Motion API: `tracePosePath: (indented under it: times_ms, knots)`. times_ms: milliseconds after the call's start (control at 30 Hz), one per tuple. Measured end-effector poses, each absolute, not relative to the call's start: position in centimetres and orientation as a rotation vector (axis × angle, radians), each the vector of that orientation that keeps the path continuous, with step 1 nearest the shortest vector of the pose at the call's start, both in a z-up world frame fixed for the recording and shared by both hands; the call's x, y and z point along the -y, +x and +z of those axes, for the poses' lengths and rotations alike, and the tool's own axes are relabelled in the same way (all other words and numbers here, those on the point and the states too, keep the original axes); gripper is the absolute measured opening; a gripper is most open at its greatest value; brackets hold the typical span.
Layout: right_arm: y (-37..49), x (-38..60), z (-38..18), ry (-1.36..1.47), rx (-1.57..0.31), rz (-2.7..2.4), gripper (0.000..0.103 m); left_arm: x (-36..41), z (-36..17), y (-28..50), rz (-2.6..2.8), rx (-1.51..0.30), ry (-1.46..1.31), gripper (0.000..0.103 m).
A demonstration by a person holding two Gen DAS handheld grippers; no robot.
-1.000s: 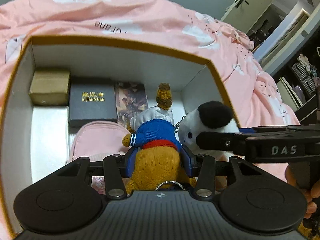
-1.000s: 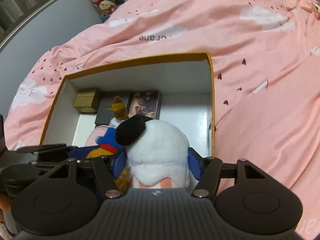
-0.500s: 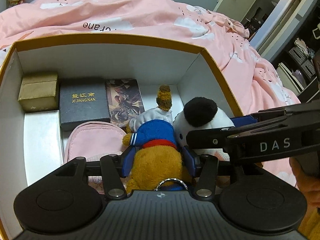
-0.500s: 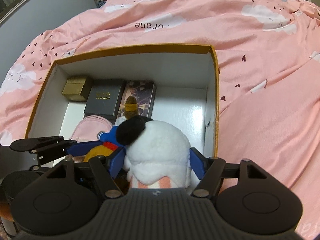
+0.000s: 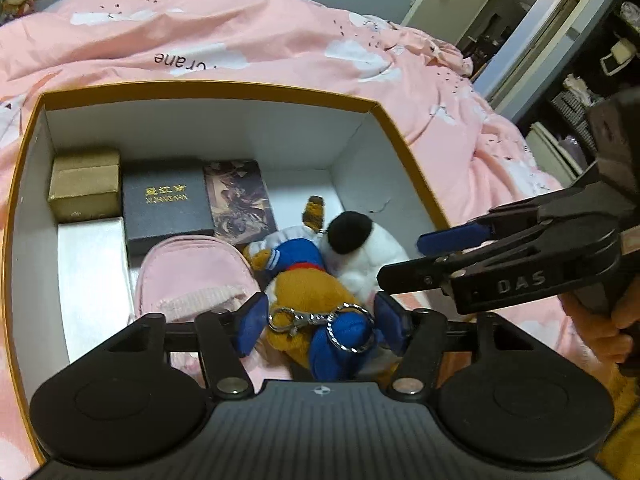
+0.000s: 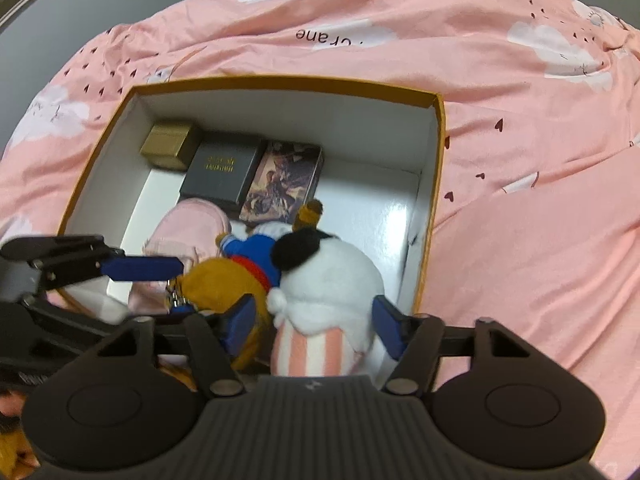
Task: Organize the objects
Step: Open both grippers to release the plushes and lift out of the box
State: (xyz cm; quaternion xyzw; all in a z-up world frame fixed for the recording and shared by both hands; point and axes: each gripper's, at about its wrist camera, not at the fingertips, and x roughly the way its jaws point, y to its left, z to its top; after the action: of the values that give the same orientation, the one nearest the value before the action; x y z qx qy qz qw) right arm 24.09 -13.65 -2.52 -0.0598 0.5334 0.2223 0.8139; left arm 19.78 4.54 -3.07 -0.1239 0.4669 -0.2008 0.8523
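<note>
Left wrist view looks down into an orange-rimmed box [image 5: 404, 140] on a pink duvet [image 5: 248, 36], where the left gripper [image 5: 320, 322] straddles an orange plush in a blue jacket [image 5: 298, 276]. Its jaws have just been opening and now stand spread, the blue pads [image 5: 250, 320] either side of the toy with a little gap showing, so the plush lies released on the box floor with its keyring [image 5: 320, 318] across it. Beside it, touching, sits a white plush with a black ear [image 6: 328, 276]. The right gripper [image 6: 316, 320] has just been closing around that one; its pads sit near the toy's sides, but whether they press I cannot tell. A pink pouch [image 5: 188, 268], black case [image 5: 166, 204], gold box [image 5: 86, 184] and picture card box [image 5: 240, 200] lie further in.
</note>
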Motion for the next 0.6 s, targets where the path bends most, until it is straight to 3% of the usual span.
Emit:
tracePosePath:
  times_ms: [133,200,567,600]
  knots:
    - [23.5,13.6,-2.8,-0.184,-1.161,0.509,0.040,-4.5,-3.0,20.1,-0.422,-0.998,-0.275,0.053]
    - [23.2,13.4,-3.1,-0.225,-1.165,0.509,0.036,-4.4,-3.3,20.4,-0.413,-1.013,-0.280,0.051]
    - [22.4,11.9,-4.8,-0.364,-1.171,0.467,0.034,-1.2,-3.6,19.7,-0.382,-0.999,-0.011,0.048]
    - [22.4,11.7,-5.1,-0.371,-1.191,0.469,0.030,-1.1,-3.6,19.7,-0.378,-1.003,0.005,0.048]
